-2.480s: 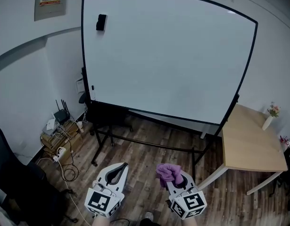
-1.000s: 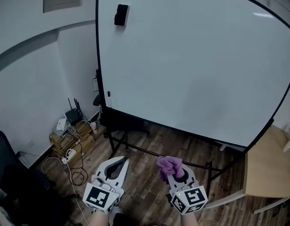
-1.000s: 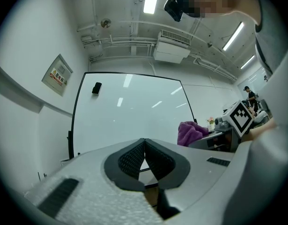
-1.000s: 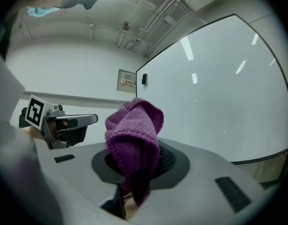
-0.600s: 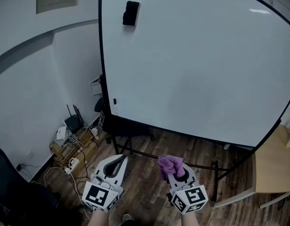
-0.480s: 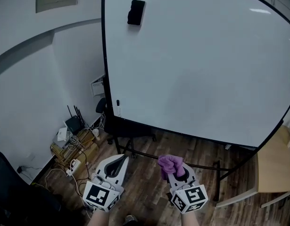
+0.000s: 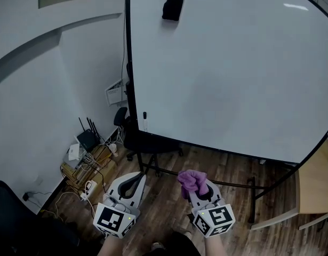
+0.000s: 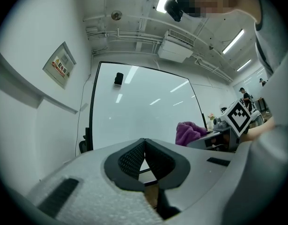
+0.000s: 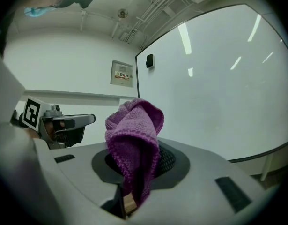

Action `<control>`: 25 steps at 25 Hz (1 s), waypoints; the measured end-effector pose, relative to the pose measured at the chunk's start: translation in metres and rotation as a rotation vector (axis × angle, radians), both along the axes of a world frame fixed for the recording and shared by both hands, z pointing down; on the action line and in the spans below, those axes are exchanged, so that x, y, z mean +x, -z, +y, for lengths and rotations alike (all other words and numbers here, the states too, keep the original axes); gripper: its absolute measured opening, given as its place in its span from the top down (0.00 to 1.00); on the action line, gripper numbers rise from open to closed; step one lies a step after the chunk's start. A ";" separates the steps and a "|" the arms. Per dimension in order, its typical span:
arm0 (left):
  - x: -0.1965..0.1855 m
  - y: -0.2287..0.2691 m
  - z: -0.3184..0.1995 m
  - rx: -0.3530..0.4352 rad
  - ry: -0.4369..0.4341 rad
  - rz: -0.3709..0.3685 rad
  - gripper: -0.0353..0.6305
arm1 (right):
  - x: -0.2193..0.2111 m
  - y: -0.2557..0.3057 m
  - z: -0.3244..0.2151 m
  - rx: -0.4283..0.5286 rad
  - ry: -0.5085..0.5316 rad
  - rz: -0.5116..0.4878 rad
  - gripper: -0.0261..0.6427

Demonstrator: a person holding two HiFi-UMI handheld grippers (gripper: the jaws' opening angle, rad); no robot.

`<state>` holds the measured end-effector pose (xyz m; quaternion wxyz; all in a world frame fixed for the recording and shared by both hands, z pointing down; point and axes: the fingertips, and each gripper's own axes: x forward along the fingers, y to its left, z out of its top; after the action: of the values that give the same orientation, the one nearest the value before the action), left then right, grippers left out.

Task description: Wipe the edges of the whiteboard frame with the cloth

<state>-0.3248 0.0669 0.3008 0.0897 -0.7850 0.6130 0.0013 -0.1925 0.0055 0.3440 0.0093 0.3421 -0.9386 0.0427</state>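
My right gripper (image 7: 198, 191) clamps the cloth (image 9: 134, 135), seemingly soft and light, by its bunched middle; my left gripper (image 7: 134, 180) is closed, empty.

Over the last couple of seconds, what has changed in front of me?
You stepped closer: the whiteboard now fills the head view and its left frame edge has slid rightward. The right gripper stays shut on the purple cloth, the left gripper stays shut and empty.
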 end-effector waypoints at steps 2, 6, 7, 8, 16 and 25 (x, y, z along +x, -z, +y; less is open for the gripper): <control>-0.008 -0.002 -0.005 -0.006 0.004 0.005 0.92 | -0.008 -0.002 -0.007 -0.005 0.001 0.002 0.84; -0.023 -0.006 -0.018 -0.004 -0.007 0.009 0.92 | -0.030 -0.006 -0.022 -0.005 0.018 0.009 0.84; -0.026 -0.006 -0.022 -0.003 -0.019 0.009 0.92 | -0.036 -0.007 -0.026 -0.002 0.023 0.013 0.84; -0.027 -0.007 -0.027 -0.004 -0.033 0.011 0.92 | -0.043 -0.008 -0.032 0.000 0.027 0.017 0.84; -0.038 -0.014 -0.072 -0.010 -0.171 0.003 0.92 | -0.103 -0.011 -0.087 0.021 0.063 0.031 0.84; -0.073 -0.020 -0.128 -0.034 -0.148 0.024 0.92 | -0.157 -0.018 -0.148 0.027 0.109 0.052 0.84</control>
<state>-0.3978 -0.0606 0.3207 0.0686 -0.8294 0.5543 0.0072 -0.3492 -0.1425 0.3620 0.0315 0.2916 -0.9558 0.0206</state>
